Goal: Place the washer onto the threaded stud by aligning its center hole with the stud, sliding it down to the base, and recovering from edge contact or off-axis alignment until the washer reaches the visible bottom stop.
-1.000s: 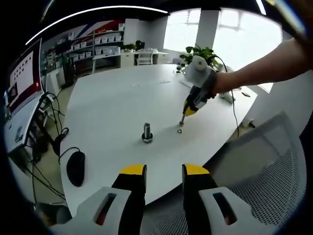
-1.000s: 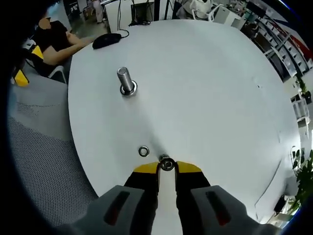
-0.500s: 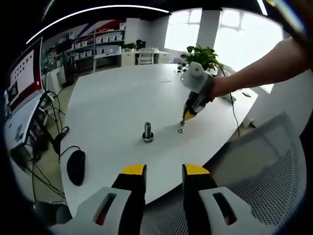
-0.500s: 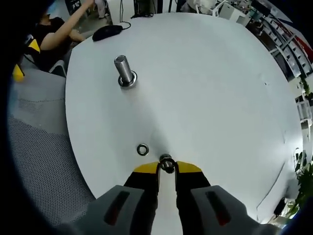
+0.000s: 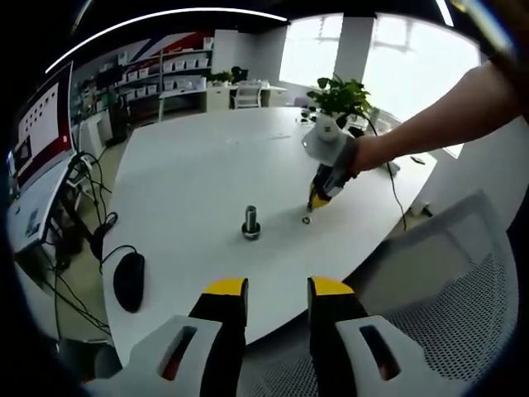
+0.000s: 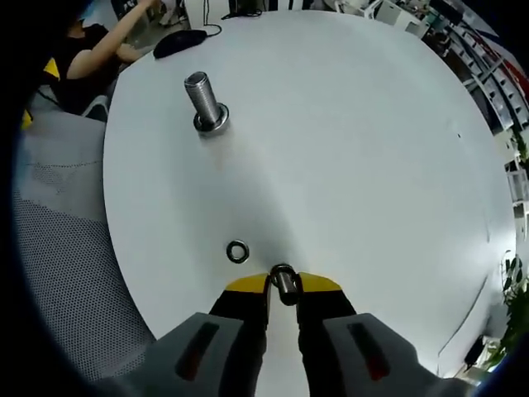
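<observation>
Washer (image 6: 283,278) is gripped edge-on in the right gripper (image 6: 283,285) jaws, low centre; stud (image 6: 203,102) stands upper left. Hole is best levelled before descent. Left gripper (image 5: 277,291) jaws are parted, empty.

We look along our right gripper (image 6: 283,285), its yellow-tipped jaws closed on a metal washer (image 6: 283,279) held on edge just above the white table (image 6: 347,149). A second washer (image 6: 237,251) lies flat on the table just left of the jaw tips. Farther off, toward the upper left, the threaded stud (image 6: 203,102) stands upright on its base, well apart from both washers. Beyond the table's far edge rest a black mouse (image 6: 178,43) and a person's arm (image 6: 111,45). A grey mesh chair (image 6: 62,248) sits at left.
</observation>
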A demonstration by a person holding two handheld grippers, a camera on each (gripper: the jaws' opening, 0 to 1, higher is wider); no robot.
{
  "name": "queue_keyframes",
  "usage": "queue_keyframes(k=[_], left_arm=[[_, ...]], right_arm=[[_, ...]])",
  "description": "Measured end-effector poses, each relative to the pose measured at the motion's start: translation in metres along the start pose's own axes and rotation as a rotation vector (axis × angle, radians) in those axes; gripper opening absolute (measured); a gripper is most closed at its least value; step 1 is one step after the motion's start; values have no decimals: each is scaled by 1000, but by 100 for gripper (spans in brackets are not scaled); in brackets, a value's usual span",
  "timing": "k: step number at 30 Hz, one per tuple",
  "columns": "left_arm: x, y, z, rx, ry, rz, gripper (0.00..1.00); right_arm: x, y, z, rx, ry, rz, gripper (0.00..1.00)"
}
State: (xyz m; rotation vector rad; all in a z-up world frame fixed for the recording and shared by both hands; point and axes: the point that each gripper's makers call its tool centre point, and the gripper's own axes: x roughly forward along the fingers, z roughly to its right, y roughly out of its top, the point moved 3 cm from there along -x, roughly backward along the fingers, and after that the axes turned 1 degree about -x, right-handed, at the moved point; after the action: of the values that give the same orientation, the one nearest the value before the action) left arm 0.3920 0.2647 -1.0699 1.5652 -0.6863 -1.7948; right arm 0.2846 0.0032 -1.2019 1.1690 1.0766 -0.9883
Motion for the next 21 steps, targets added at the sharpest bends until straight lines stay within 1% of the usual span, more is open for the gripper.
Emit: queue_keyframes(k=[5, 10, 14, 21], left_arm=[[1, -1, -1, -1, 0, 1, 27], [2, -1, -2, 4, -6, -1, 27], [1, -1, 0, 4, -9, -5, 27], [2, -2, -1, 2, -12, -5, 27]], right_arm=[[-6, 2, -1, 11, 3, 6, 15], [-4, 1, 0, 12, 8, 4, 17], [-5, 2, -6, 27, 15, 19, 19], [-3, 0, -4, 43, 12, 24, 20]])
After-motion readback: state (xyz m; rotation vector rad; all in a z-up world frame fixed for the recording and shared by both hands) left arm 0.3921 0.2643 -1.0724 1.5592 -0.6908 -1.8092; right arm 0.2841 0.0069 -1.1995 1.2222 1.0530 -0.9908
